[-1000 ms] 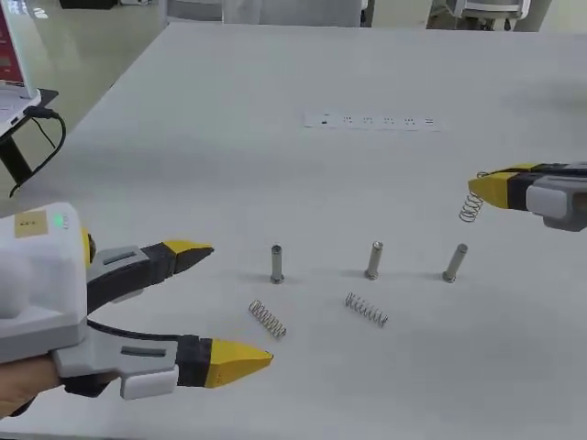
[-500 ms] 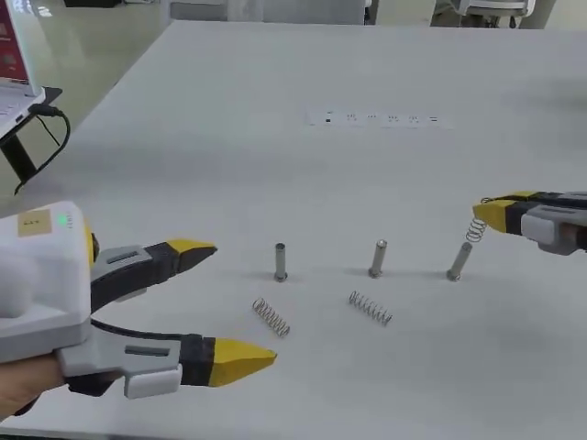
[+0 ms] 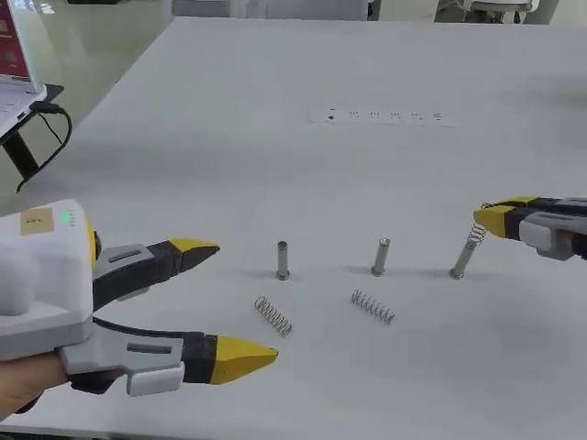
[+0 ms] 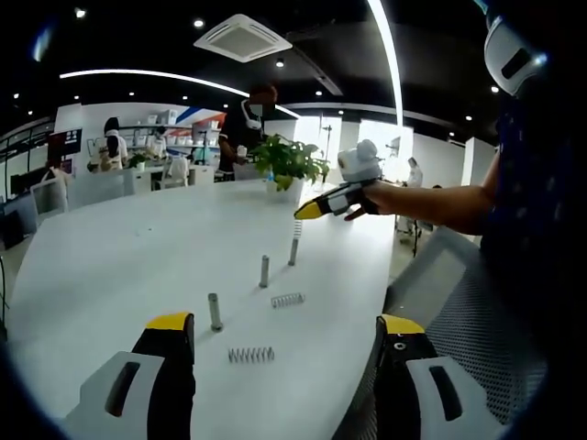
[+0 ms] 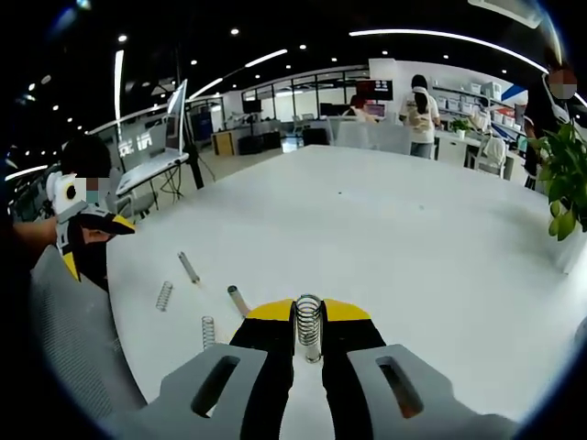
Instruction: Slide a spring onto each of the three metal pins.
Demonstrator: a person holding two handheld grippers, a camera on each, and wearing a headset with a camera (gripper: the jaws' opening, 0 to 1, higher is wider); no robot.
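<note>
one spring [image 3: 474, 236] clenched in right tongs [image 3: 481, 218], low end at top of right pin [image 3: 458, 263]. left tongs [image 3: 246, 300] released, idle. risk: off-line push snagging coil on pin tip, buckling or popping onto bench [image 3: 275, 137].

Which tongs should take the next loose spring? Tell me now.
Left. The left tongs are open beside the near loose spring, with nothing in them. The right tongs are shut on a spring at the far-right pin.
</note>
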